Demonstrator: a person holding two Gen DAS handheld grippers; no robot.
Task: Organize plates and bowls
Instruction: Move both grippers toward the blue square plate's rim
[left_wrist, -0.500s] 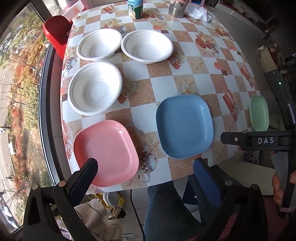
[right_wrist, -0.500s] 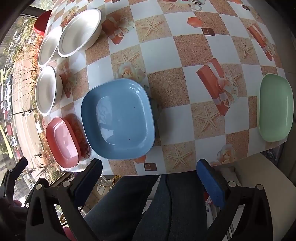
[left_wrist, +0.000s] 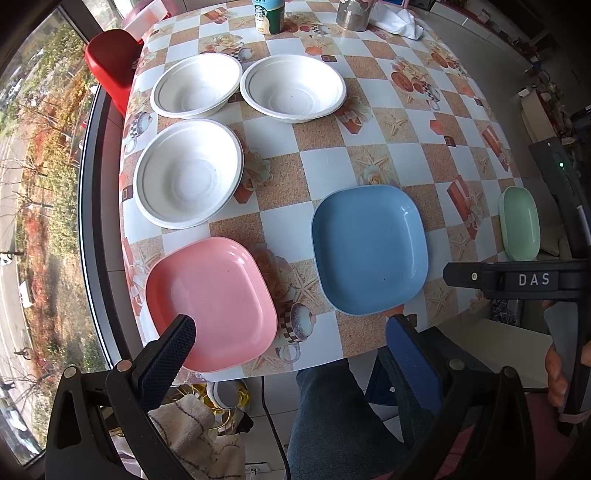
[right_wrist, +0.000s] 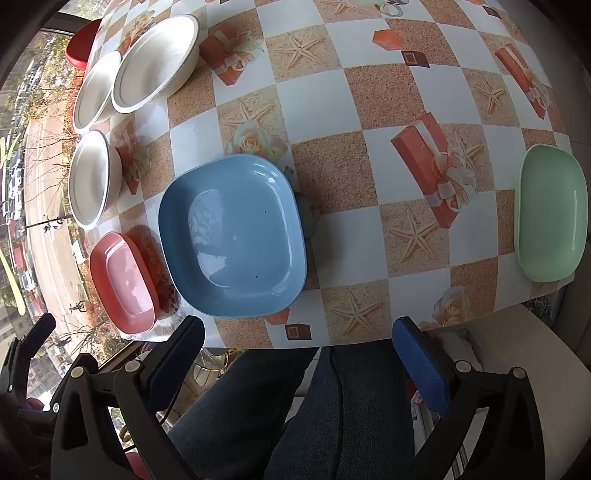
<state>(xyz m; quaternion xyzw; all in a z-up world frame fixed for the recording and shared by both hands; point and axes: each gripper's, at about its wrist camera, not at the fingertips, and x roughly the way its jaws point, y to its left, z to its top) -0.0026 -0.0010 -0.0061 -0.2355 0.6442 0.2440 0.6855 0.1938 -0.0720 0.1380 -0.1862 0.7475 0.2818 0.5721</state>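
Three white bowls (left_wrist: 188, 173) (left_wrist: 196, 85) (left_wrist: 293, 88) sit apart at the table's left and far side. A pink square plate (left_wrist: 212, 302), a blue square plate (left_wrist: 369, 249) and a green plate (left_wrist: 519, 221) lie along the near edge. My left gripper (left_wrist: 291, 332) hangs open above the near edge, its left finger over the pink plate's corner, nothing between the jaws. My right gripper (right_wrist: 301, 332) is open too, empty, just short of the blue plate (right_wrist: 232, 236), with the green plate (right_wrist: 550, 212) to its right and the pink plate (right_wrist: 123, 280) to its left.
A green-labelled cup (left_wrist: 269, 14), a metal can (left_wrist: 352, 16) and a white cloth (left_wrist: 400, 20) stand at the far edge of the checkered table (left_wrist: 369, 129). A red stool (left_wrist: 109, 66) is by the window. A person's jeans-clad legs (left_wrist: 332, 417) are below the table edge.
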